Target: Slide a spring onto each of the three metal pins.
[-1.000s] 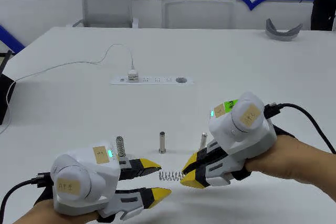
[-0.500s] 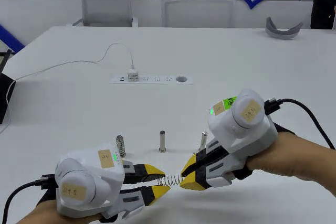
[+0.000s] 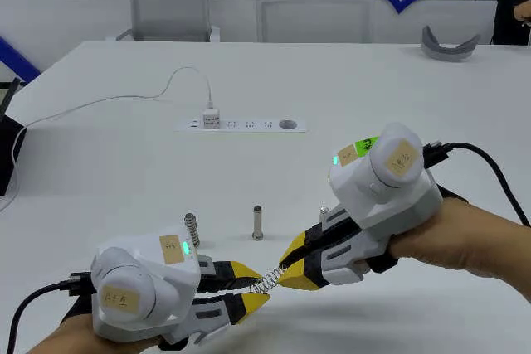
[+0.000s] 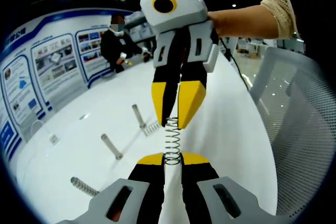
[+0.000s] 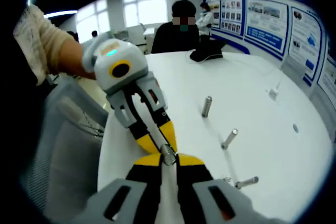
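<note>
Two claws share one spring (image 3: 267,280). The left claw (image 3: 255,285) is closed on its 9 o'clock end and the right claw (image 3: 286,271) is closed on its 3 o'clock end. The coil looks lifted just off the tabletop (image 3: 398,97).

From the spring, the sleeved pin (image 3: 192,230) at 10 o'clock already carries a coil. The middle pin (image 3: 257,223) at 12 o'clock is bare. The third pin (image 3: 323,212) at 1 o'clock is half hidden behind the right claw.

This looks like a hand-over. For it to go well, one claw should let go so that one end of the coil hangs free. The other should pinch lightly near its own end, turn the coil upright, centre the open end over a bare pin's tip and lower it straight. A hard squeeze would likely bend so thin a coil or flick it away.

The pins stand near one another, so coming from above is safer than from the side. Toward 12 o'clock the surface runs open as far as the power strip (image 3: 241,125) and its cable (image 3: 124,101). The tabletop's side edge lies well off at 9 o'clock.
</note>
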`<act>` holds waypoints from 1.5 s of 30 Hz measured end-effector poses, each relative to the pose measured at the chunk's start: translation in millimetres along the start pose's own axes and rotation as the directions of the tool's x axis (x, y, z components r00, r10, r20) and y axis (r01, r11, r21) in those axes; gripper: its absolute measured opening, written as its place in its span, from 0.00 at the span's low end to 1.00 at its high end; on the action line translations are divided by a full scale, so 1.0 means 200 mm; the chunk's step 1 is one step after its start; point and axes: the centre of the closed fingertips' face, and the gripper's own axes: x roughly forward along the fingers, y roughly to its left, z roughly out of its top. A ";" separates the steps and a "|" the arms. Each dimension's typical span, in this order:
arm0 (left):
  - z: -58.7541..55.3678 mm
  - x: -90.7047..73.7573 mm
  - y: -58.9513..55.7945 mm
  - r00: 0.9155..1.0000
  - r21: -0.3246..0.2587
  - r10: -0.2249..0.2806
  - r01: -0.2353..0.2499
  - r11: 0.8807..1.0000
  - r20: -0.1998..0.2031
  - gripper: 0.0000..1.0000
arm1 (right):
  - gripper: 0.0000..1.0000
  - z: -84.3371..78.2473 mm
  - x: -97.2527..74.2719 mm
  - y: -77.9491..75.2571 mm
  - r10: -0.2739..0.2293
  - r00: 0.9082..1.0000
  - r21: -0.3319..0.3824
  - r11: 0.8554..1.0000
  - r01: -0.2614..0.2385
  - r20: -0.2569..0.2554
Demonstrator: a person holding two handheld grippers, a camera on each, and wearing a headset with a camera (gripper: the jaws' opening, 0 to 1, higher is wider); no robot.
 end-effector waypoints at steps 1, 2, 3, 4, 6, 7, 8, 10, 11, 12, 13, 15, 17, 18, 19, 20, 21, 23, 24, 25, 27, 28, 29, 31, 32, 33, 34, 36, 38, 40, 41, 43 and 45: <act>0.00 0.00 0.00 1.000 -0.001 -0.001 0.001 1.000 0.002 0.11 | 0.11 0.02 0.00 0.00 -0.001 1.000 0.001 1.000 0.001 0.010; 0.01 0.00 0.00 1.000 -0.001 0.000 0.000 1.000 0.002 0.11 | 0.12 0.02 0.00 0.00 -0.003 1.000 -0.001 1.000 0.003 0.013; 0.01 0.00 0.00 1.000 -0.002 0.000 0.000 1.000 0.001 0.11 | 0.12 0.03 0.00 0.00 -0.005 1.000 -0.004 1.000 0.005 0.015; 0.01 0.00 0.00 1.000 -0.005 0.001 -0.001 1.000 0.000 0.11 | 0.12 0.04 0.00 0.00 -0.006 1.000 -0.008 1.000 0.006 0.021; 0.01 0.00 0.00 1.000 -0.008 -0.001 0.001 1.000 0.002 0.10 | 0.12 0.06 0.01 0.01 -0.006 0.999 -0.010 1.000 0.006 0.033; 0.01 0.00 0.00 1.000 -0.010 -0.002 0.002 1.000 0.003 0.10 | 0.12 0.06 0.01 0.01 -0.006 0.999 -0.011 1.000 0.006 0.037; 0.02 0.00 -0.01 1.000 -0.011 -0.004 0.004 1.000 0.004 0.10 | 0.12 0.07 0.01 0.01 -0.005 0.999 -0.011 1.000 0.006 0.042; 0.02 0.01 -0.01 1.000 -0.015 -0.005 0.005 1.000 0.006 0.11 | 0.12 0.08 0.02 0.01 -0.007 0.999 -0.017 1.000 0.008 0.045; 0.02 0.01 -0.01 1.000 -0.019 -0.006 0.007 1.000 0.007 0.11 | 0.12 0.09 0.02 0.01 -0.008 0.999 -0.019 1.000 0.009 0.046; 0.02 0.01 -0.01 1.000 -0.022 -0.007 0.007 1.000 0.008 0.11 | 0.12 0.09 0.02 0.01 -0.008 0.999 -0.020 1.000 0.009 0.048; 0.02 0.01 -0.01 1.000 -0.026 -0.008 0.009 1.000 0.009 0.11 | 0.12 0.10 0.02 0.01 -0.008 0.999 -0.021 1.000 0.009 0.049; 0.03 0.01 -0.02 1.000 -0.032 -0.010 0.011 0.999 0.012 0.11 | 0.12 0.10 0.02 0.01 -0.008 0.999 -0.024 1.000 0.009 0.053; 0.03 0.01 -0.01 1.000 -0.042 -0.011 0.012 0.999 0.014 0.10 | 0.12 0.11 0.02 0.01 -0.010 0.998 -0.025 1.000 0.011 0.057; 0.03 0.01 -0.01 1.000 -0.048 -0.011 0.012 0.999 0.013 0.10 | 0.12 0.11 0.03 0.01 -0.010 0.998 -0.025 1.000 0.011 0.057; 0.03 0.00 -0.01 1.000 -0.059 -0.012 0.013 0.998 0.013 0.10 | 0.12 0.11 0.03 0.02 -0.011 0.998 -0.025 1.000 0.012 0.057; 0.02 0.00 -0.01 1.000 -0.068 -0.013 0.014 0.998 0.013 0.10 | 0.12 0.11 0.03 0.02 -0.012 0.998 -0.026 1.000 0.013 0.056; 0.02 0.00 -0.01 1.000 -0.077 -0.013 0.014 0.997 0.016 0.10 | 0.12 0.11 0.03 0.02 -0.013 0.998 -0.028 1.000 0.015 0.057; 0.02 0.00 -0.01 1.000 -0.085 -0.012 0.013 0.996 0.015 0.10 | 0.12 0.11 0.03 0.02 -0.016 0.998 -0.027 0.999 0.018 0.056; 0.01 0.00 0.00 1.000 -0.094 -0.010 0.011 0.996 0.015 0.10 | 0.12 0.11 0.04 0.01 -0.020 0.998 -0.026 0.999 0.021 0.056; 0.01 0.00 0.00 1.000 -0.100 -0.009 0.011 0.995 0.017 0.10 | 0.12 0.11 0.04 0.01 -0.021 0.998 -0.025 0.999 0.022 0.055; 0.01 0.00 0.00 1.000 -0.116 -0.011 0.014 0.993 0.022 0.10 | 0.13 0.11 0.05 0.01 -0.027 0.998 -0.021 0.999 0.028 0.063; 0.01 0.00 0.00 1.000 -0.119 -0.012 0.014 0.993 0.023 0.10 | 0.14 0.12 0.05 0.01 -0.029 0.997 -0.017 0.999 0.030 0.067; 0.01 0.00 0.00 1.000 -0.122 -0.012 0.015 0.992 0.026 0.10 | 0.15 0.12 0.05 0.01 -0.030 0.997 -0.013 0.999 0.031 0.072; 0.02 0.00 0.00 1.000 -0.129 -0.011 0.015 0.992 0.030 0.10 | 0.15 0.12 0.05 0.01 -0.034 0.997 -0.010 0.999 0.035 0.074; 0.02 0.00 0.00 0.999 -0.134 -0.010 0.014 0.991 0.031 0.10 | 0.15 0.12 0.05 0.01 -0.036 0.996 -0.008 0.999 0.036 0.076; 0.01 0.00 0.00 0.999 -0.140 -0.009 0.013 0.990 0.032 0.10 | 0.15 0.12 0.05 0.01 -0.037 0.996 -0.004 0.999 0.037 0.078; 0.01 0.00 0.00 0.999 -0.149 -0.005 0.011 0.989 0.036 0.10 | 0.15 0.11 0.05 0.01 -0.038 0.996 0.002 0.999 0.038 0.082; 0.02 -0.01 0.01 0.999 -0.168 -0.001 0.008 0.986 0.045 0.10 | 0.15 0.11 0.05 0.00 -0.045 0.995 0.009 0.999 0.045 0.087; 0.02 -0.01 0.02 0.999 -0.177 0.003 0.006 0.984 0.051 0.10 | 0.15 0.11 0.05 0.00 -0.048 0.994 0.017 0.999 0.047 0.093; 0.02 -0.01 0.03 0.998 -0.193 0.007 0.004 0.981 0.060 0.10 | 0.15 0.11 0.04 0.00 -0.052 0.994 0.023 0.998 0.050 0.098; 0.03 -0.02 0.03 0.998 -0.202 0.011 0.002 0.979 0.065 0.10 | 0.15 0.11 0.04 -0.01 -0.055 0.993 0.026 0.998 0.052 0.101; 0.03 -0.02 0.04 0.997 -0.209 0.015 0.001 0.978 0.071 0.10 | 0.15 0.12 0.04 -0.01 -0.060 0.992 0.033 0.998 0.056 0.112; 0.04 -0.02 0.04 0.997 -0.212 0.017 -0.001 0.977 0.073 0.10 | 0.15 0.14 0.03 -0.02 -0.061 0.991 0.039 0.998 0.057 0.120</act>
